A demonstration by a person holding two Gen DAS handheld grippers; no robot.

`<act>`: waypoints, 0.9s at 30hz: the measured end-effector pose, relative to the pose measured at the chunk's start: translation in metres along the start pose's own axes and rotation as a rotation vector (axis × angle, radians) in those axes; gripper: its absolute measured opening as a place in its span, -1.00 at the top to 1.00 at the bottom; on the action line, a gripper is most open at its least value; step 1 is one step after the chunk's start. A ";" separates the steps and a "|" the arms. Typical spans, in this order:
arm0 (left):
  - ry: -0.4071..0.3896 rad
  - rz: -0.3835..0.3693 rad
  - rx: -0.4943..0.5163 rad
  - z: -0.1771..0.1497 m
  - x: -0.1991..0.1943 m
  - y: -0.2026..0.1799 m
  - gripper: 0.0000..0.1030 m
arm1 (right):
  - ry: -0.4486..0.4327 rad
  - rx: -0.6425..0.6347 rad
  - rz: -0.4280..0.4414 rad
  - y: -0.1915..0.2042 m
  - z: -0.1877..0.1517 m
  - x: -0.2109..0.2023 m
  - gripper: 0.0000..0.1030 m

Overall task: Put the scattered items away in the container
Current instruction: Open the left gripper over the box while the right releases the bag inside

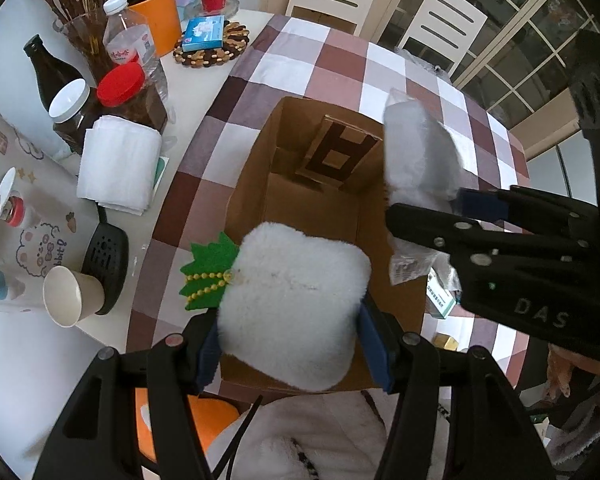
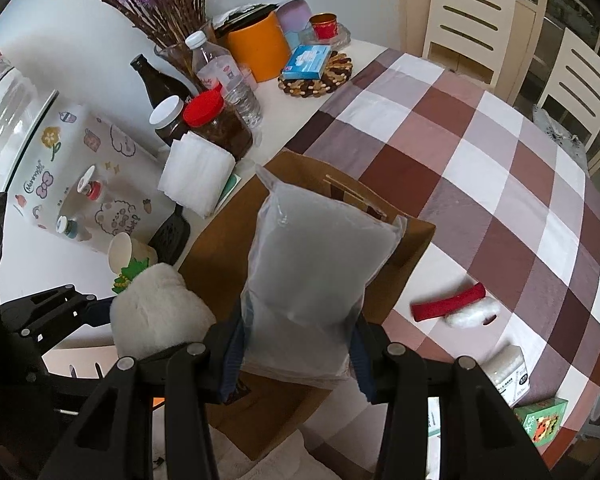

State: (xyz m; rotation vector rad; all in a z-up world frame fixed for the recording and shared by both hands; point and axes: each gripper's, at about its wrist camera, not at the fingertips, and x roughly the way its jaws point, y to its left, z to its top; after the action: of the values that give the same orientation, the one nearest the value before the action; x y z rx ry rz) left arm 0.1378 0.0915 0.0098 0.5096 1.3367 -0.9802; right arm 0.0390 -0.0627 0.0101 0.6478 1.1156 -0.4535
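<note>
Closest up in the left wrist view is the left gripper (image 1: 290, 356), its blue-padded fingers clamped on either side of a fluffy white plush piece with a green felt leaf and yellow beads (image 1: 296, 304). It hangs right over the open brown cardboard box (image 1: 312, 204), so I'd guess it's about to be dropped in.

Same deal on the other side: the right gripper (image 2: 298, 354) is squeezing the lower end of a clear plastic bag stuffed with white filling (image 2: 316, 280), held upright over the box. Pinching it low lets the bulk hang ahead of the fingers and clear the box wall, probably. Both grippers point steeply down at the opening.

The box looks empty inside as far as I can see, just a folded inner flap with a dark printed mark.

Count of what's left on the brown, grey and white checked tablecloth (image 2: 480, 148): one red roll with a white fluffy end (image 2: 456, 307), one white carton with dark print (image 2: 508, 372), one green printed carton (image 2: 542, 420). So two items in hand, three I can see waiting. The bottles, jars and paper cup on the far side look like ordinary table clutter, not part of the job, though that's my call.
</note>
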 end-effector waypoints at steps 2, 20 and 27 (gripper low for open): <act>0.003 0.001 0.004 0.000 0.001 -0.002 -0.18 | 0.007 -0.002 0.001 0.000 0.000 0.003 0.10; 0.049 0.014 0.004 -0.001 0.012 -0.006 -0.33 | 0.080 -0.048 -0.034 0.004 0.006 0.025 -0.11; 0.042 0.041 0.004 -0.003 0.006 -0.005 -0.47 | 0.058 -0.064 -0.089 0.008 0.003 0.011 -0.41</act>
State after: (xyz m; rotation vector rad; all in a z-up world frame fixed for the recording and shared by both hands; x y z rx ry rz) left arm 0.1314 0.0892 0.0043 0.5609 1.3576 -0.9431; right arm 0.0502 -0.0594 0.0025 0.5597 1.2132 -0.4758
